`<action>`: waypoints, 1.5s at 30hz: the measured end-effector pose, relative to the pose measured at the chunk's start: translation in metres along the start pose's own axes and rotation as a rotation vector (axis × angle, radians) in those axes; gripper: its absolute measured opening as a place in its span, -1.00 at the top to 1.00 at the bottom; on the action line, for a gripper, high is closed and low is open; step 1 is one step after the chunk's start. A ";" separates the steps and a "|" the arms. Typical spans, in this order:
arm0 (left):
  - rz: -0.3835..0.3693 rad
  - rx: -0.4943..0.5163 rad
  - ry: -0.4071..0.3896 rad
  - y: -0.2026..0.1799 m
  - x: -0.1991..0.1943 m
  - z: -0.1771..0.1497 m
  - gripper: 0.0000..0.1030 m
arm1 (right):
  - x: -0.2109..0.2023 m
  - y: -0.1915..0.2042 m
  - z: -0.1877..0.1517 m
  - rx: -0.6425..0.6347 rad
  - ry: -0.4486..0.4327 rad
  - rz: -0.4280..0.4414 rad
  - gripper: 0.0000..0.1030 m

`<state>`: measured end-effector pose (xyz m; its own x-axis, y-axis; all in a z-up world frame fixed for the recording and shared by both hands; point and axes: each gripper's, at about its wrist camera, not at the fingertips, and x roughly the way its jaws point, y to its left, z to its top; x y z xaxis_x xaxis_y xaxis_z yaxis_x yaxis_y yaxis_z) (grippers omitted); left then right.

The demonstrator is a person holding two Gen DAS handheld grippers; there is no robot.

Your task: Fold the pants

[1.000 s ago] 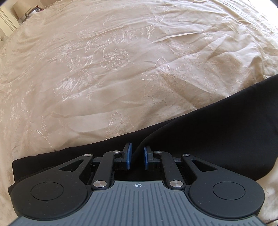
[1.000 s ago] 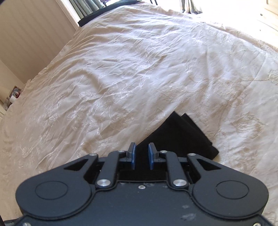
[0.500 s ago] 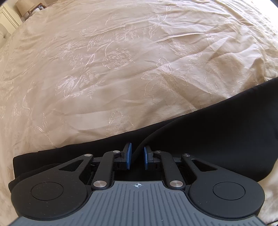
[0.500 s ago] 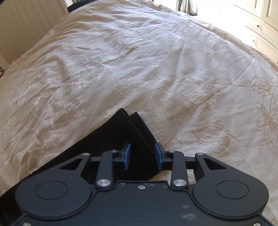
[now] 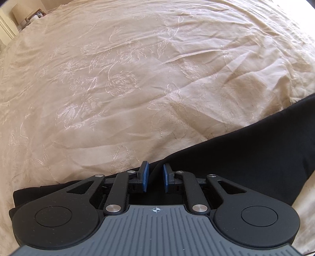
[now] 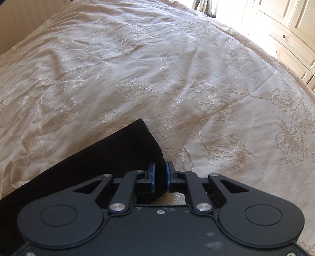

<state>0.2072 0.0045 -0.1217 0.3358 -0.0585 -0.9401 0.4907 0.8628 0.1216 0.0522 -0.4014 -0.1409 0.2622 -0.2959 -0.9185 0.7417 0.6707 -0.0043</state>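
Note:
The black pants (image 5: 236,155) lie on a cream embroidered bedspread (image 5: 137,78). In the left wrist view they run from lower left to the right edge. My left gripper (image 5: 155,178) sits over their upper edge, its blue pads close together with a fold of black cloth between them. In the right wrist view the pants (image 6: 110,157) end in a squared leg end near the centre. My right gripper (image 6: 160,178) is at the right corner of that end, its pads nearly together with the cloth edge between them.
The bedspread (image 6: 177,69) spreads wide ahead of both grippers. White cupboards (image 6: 285,29) stand past the bed's right edge. A lamp and small items (image 5: 25,13) sit at the far left corner.
My right gripper swung right along the leg end, opened half a second ago, and has now closed on the corner. The left gripper has drifted slightly and stays shut.

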 end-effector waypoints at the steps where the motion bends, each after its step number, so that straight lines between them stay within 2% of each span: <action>1: -0.017 -0.018 -0.008 0.005 -0.005 0.002 0.69 | -0.001 0.002 0.000 -0.005 -0.004 -0.005 0.61; 4: -0.048 -0.043 -0.025 0.018 -0.016 0.011 0.64 | -0.007 0.005 0.000 -0.005 -0.012 -0.008 0.57; 7: -0.001 -0.025 -0.081 0.024 -0.032 0.022 0.58 | -0.013 0.003 -0.002 0.013 -0.019 -0.011 0.55; 9: -0.022 -0.019 -0.099 0.028 -0.041 0.030 0.46 | -0.019 0.002 -0.004 0.021 -0.027 -0.005 0.54; 10: -0.023 -0.013 -0.111 0.029 -0.047 0.033 0.46 | -0.022 0.002 -0.005 0.021 -0.033 -0.003 0.54; 14: 0.061 -0.032 -0.162 0.035 -0.073 0.036 0.46 | -0.049 0.003 -0.009 0.012 -0.092 0.022 0.54; 16: 0.063 -0.074 -0.173 0.041 -0.087 0.027 0.46 | -0.067 0.003 -0.013 0.002 -0.125 0.056 0.54; 20: 0.125 -0.138 -0.153 0.050 -0.107 -0.010 0.45 | -0.098 0.010 -0.028 -0.039 -0.170 0.142 0.54; 25: 0.154 -0.257 -0.080 0.070 -0.118 -0.078 0.45 | -0.120 0.031 -0.064 -0.106 -0.147 0.267 0.54; 30: 0.161 -0.365 -0.049 0.104 -0.124 -0.135 0.44 | -0.137 0.074 -0.110 -0.210 -0.096 0.361 0.54; 33: 0.164 -0.412 -0.042 0.132 -0.121 -0.156 0.44 | -0.150 0.104 -0.135 -0.253 -0.060 0.419 0.54; 37: 0.143 -0.436 -0.059 0.171 -0.110 -0.165 0.39 | -0.168 0.152 -0.167 -0.311 -0.034 0.474 0.54; 45: 0.077 -0.412 -0.097 0.247 -0.075 -0.163 0.33 | -0.193 0.250 -0.223 -0.300 0.024 0.474 0.54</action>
<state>0.1724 0.3042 -0.0734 0.4422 -0.0161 -0.8968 0.1060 0.9938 0.0344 0.0496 -0.0251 -0.0530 0.5072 0.0981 -0.8562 0.3375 0.8916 0.3020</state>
